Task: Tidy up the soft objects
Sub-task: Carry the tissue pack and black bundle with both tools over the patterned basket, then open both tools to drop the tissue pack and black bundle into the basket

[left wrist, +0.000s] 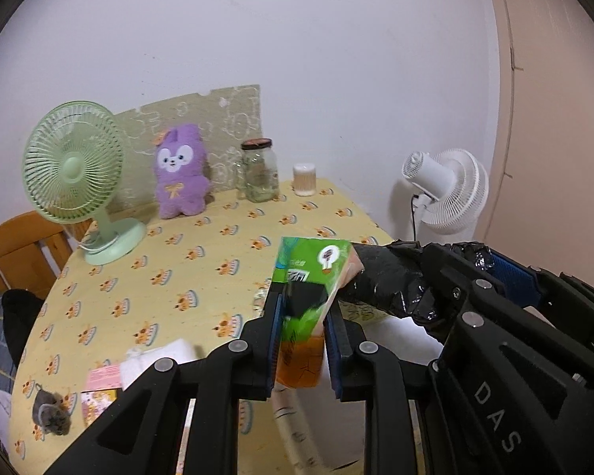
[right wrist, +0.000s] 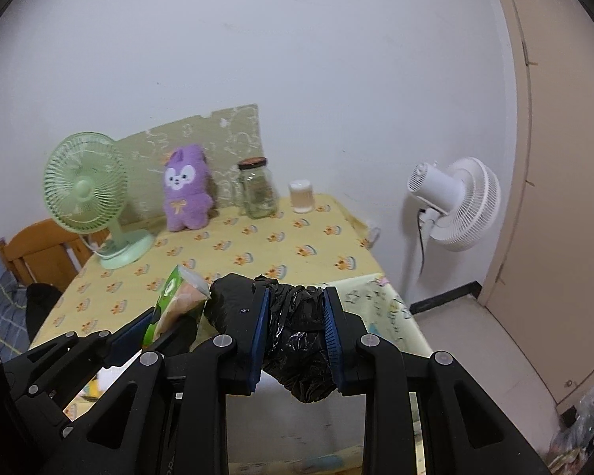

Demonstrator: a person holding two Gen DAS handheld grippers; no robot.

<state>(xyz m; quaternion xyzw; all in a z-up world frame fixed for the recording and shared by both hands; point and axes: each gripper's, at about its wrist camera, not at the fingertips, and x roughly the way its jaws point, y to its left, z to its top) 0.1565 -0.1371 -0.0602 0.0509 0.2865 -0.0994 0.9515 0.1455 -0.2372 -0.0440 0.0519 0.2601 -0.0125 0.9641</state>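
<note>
My left gripper (left wrist: 303, 304) is shut on a green and orange tissue pack (left wrist: 313, 265), held above the yellow patterned table (left wrist: 138, 277). To its right, my right gripper (right wrist: 297, 297) is shut on a crumpled black plastic bag bundle (right wrist: 297, 324), whose end touches the pack's top corner (left wrist: 352, 265). In the right wrist view the left gripper (right wrist: 160, 316) and the pack (right wrist: 178, 293) show at lower left. A purple plush toy (left wrist: 180, 172) stands upright at the back of the table. A small grey plush (left wrist: 49, 417) lies near the front left edge.
A green desk fan (left wrist: 73, 166), a glass jar (left wrist: 259, 172) and a small white container (left wrist: 305, 180) stand along the back. A pink packet (left wrist: 103, 380) and a white tissue (left wrist: 158, 356) lie front left. A wooden chair (left wrist: 16, 249) is left of the table, a white floor fan (left wrist: 443, 190) right.
</note>
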